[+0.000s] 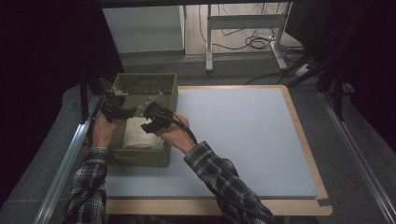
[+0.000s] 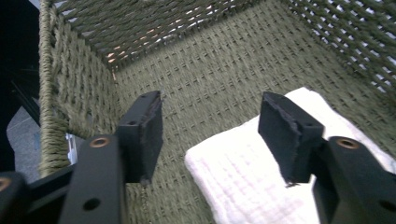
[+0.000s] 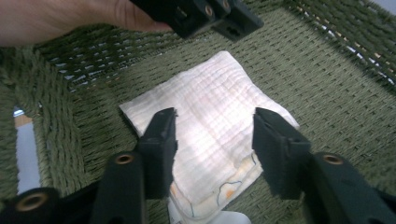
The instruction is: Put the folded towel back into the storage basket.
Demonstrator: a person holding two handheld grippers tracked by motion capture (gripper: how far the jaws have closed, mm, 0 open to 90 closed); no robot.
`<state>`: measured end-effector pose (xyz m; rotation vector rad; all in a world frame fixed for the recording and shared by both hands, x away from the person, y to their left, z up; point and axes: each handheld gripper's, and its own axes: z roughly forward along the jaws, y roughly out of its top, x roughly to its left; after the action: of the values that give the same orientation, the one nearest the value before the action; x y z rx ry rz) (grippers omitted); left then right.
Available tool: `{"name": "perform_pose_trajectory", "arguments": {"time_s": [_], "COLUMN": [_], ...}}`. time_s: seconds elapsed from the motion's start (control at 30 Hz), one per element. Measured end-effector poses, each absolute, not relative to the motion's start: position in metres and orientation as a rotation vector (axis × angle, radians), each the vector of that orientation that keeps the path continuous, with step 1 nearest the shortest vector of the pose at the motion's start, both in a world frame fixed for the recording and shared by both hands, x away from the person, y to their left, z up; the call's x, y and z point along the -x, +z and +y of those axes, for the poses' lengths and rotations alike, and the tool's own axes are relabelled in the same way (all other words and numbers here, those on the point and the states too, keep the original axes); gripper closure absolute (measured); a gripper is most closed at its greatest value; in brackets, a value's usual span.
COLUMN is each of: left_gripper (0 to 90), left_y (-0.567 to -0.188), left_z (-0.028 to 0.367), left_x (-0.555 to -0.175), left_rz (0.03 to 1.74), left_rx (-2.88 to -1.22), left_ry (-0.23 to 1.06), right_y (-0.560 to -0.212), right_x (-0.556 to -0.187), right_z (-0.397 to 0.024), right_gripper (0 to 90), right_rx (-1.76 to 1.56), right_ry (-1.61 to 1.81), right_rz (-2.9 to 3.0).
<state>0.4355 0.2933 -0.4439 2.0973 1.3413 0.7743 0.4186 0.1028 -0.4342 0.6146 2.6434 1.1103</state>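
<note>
At nine o'clock on the grey table mat stands a green woven basket, and a folded white cloth lies flat on its floor, toward six o'clock. Both grippers hang inside the basket: the left gripper released, nothing between its jaws, the cloth's corner below; the right gripper likewise released above the cloth, pads clear of it
</note>
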Motion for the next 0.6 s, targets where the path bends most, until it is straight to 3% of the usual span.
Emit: {"name": "perform_pose_trajectory", "arguments": {"time_s": [0.23, 0.6], "left_gripper": [27.0, 13.0], "left_y": [-0.442, -0.440], "left_z": [0.291, 0.288], "left_x": [-0.429, -0.415], "left_rz": [1.337, 1.324], "left_rx": [-2.051, -1.965], "left_ry": [0.728, 0.631], "right_y": [-0.428, -0.424], "right_x": [-0.415, -0.410], "right_z": [0.086, 0.059], "right_gripper": [36.1, 24.5], "right_rx": [-0.603, -0.602], "right_ry": [1.194, 1.247], "right_rz": [2.611, 2.599]}}
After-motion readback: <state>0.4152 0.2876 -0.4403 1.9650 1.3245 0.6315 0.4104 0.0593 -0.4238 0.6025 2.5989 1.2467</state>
